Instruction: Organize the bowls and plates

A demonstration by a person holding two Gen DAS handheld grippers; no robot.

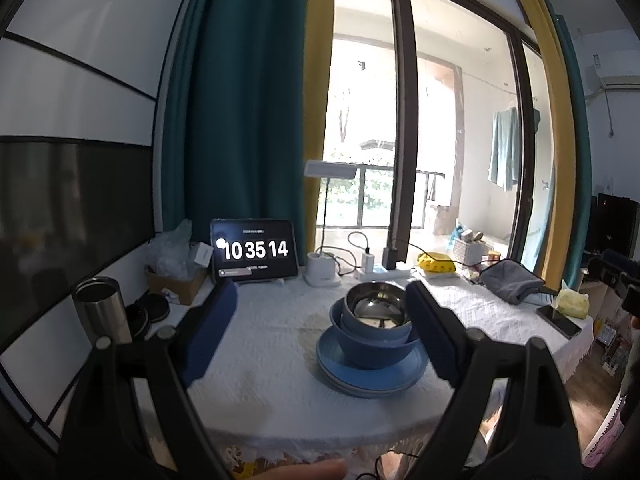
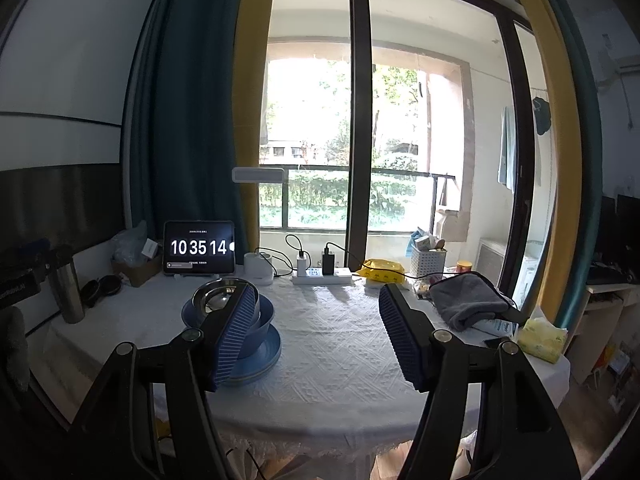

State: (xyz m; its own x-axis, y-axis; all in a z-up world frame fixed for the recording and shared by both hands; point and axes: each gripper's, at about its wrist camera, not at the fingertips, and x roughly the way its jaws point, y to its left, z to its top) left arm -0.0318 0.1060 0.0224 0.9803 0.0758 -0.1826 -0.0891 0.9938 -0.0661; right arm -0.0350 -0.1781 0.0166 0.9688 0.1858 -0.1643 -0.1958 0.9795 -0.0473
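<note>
While both tools hang above it, the desk (image 1: pixel 260 368) in its white cloth carries the whole stack at about 1 o'clock of the left view's centre: blue plates (image 1: pixel 372 364) at the bottom, two nested blue bowls (image 1: pixel 374 340) on them, a steel bowl (image 1: pixel 376 306) on top. Behind it at 11 o'clock stands a tablet (image 1: pixel 255 250) (reading 10 35 14). Left hand-held gripper (image 1: pixel 320 316) is spread and empty; right hand-held gripper (image 2: pixel 318 320) likewise, the stack at its 9 o'clock.
</note>
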